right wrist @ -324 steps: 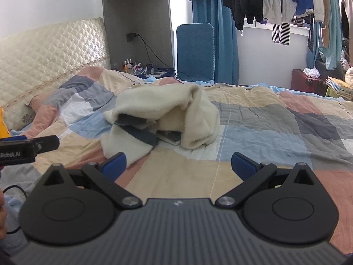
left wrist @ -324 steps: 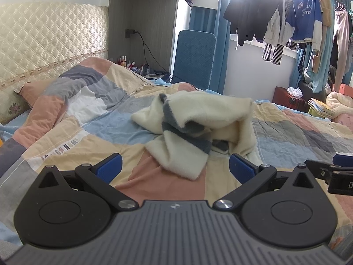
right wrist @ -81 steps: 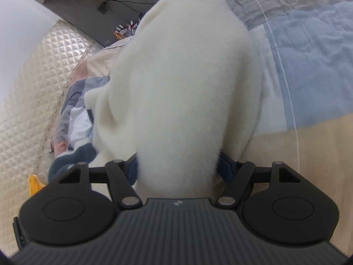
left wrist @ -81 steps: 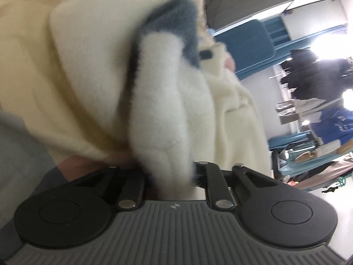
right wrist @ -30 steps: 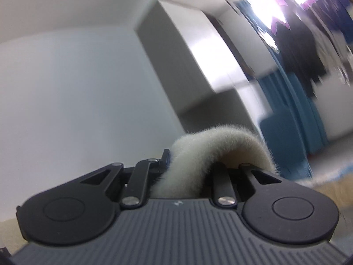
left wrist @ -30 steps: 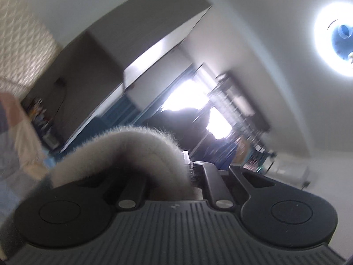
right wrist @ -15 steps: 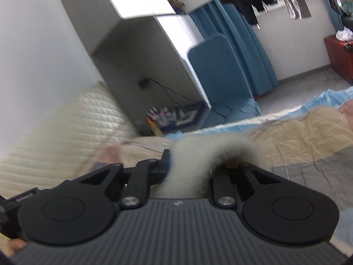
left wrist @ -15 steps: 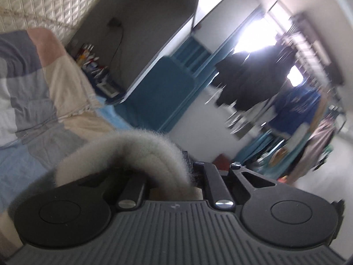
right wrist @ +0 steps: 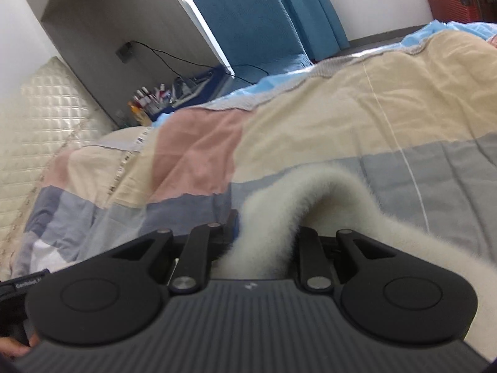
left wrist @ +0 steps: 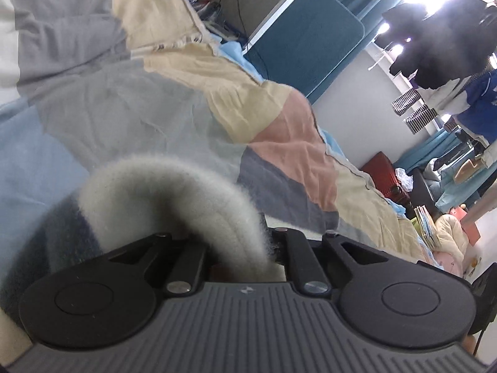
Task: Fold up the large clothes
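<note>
A cream fleece garment (left wrist: 174, 199) with a dark blue-grey band at its left arches out of my left gripper (left wrist: 239, 248), whose jaws are shut on it. In the right wrist view the same cream fleece garment (right wrist: 298, 205) loops up from my right gripper (right wrist: 264, 242), also shut on it, and trails off to the right. Both grippers point down over the patchwork quilt (left wrist: 130, 99) of the bed. The fingertips are buried in the pile, and the rest of the garment hangs out of sight below the cameras.
A quilted headboard (right wrist: 46, 118) and a bedside shelf with small bottles (right wrist: 149, 99) stand at the left. A blue padded chair (right wrist: 257, 21) is beyond the bed. Hanging clothes (left wrist: 435, 40) fill the window side, with a red case (left wrist: 385, 180) on the floor.
Both views have swung down from ceiling and walls to the quilt, as both grippers dropped toward the bed. Each still holds the fleece as before.
</note>
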The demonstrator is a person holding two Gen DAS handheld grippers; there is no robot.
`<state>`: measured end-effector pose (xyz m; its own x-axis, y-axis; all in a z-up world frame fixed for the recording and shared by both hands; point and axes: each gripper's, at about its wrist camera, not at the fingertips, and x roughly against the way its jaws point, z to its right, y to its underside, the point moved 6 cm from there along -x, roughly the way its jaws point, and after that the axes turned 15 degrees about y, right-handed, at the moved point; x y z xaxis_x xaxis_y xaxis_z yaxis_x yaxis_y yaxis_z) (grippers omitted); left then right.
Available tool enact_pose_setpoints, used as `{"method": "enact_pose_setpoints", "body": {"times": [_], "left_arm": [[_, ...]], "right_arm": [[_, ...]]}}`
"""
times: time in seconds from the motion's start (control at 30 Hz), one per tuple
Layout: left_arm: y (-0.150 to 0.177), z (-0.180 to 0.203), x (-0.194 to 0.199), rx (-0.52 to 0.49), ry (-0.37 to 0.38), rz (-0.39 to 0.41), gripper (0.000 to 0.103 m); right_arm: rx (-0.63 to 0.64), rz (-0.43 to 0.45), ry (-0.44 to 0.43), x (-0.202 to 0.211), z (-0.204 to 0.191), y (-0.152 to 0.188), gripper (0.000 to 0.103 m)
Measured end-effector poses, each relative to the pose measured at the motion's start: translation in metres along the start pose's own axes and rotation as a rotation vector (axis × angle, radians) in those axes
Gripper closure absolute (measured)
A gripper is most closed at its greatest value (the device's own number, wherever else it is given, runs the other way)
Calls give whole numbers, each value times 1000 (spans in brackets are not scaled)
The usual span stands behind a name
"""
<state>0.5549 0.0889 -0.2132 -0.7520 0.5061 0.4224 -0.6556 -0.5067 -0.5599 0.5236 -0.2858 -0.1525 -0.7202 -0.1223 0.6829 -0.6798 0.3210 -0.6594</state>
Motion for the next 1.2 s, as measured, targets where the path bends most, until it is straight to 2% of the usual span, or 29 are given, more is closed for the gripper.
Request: {"method": "enact_pose_setpoints", "body": {"times": [0.13, 0.17, 0.2, 0.27, 0.3, 0.37, 0.43, 0.6, 0.9, 1.03, 1.2], "left_arm": [[0, 12, 7, -26, -9, -10, 91], [1, 17, 11, -35, -11, -18, 81], [1, 22, 16, -42, -8, -24, 63], [10, 40, 39, -62, 3, -25, 41], [17, 55, 58, -75, -6, -13, 39], [24, 67, 77, -95, -3, -5, 39], [30, 75, 96, -99, -5, 18, 39], [49, 103, 145, -153, -12, 57, 39], [104, 162, 229, -306, -32, 59, 39], [132, 175, 261, -330, -15, 58, 39], [169, 171, 283, -316, -6, 12, 40]], "right_arm": [[7, -1, 9, 3, -5, 0, 79], [5, 1, 7, 6, -3, 1, 79], [4, 3, 4, 6, -1, 2, 78], [8, 5, -1, 7, -1, 3, 74], [12, 5, -8, 11, -2, 4, 70], [16, 14, -31, 18, -5, 6, 47], [30, 45, -55, 33, -12, 8, 42], [88, 109, -57, 82, -23, 15, 41], [157, 173, -83, 187, -31, 51, 41], [177, 156, -90, 224, -32, 75, 41], [204, 156, -62, 245, -28, 104, 41]]}}
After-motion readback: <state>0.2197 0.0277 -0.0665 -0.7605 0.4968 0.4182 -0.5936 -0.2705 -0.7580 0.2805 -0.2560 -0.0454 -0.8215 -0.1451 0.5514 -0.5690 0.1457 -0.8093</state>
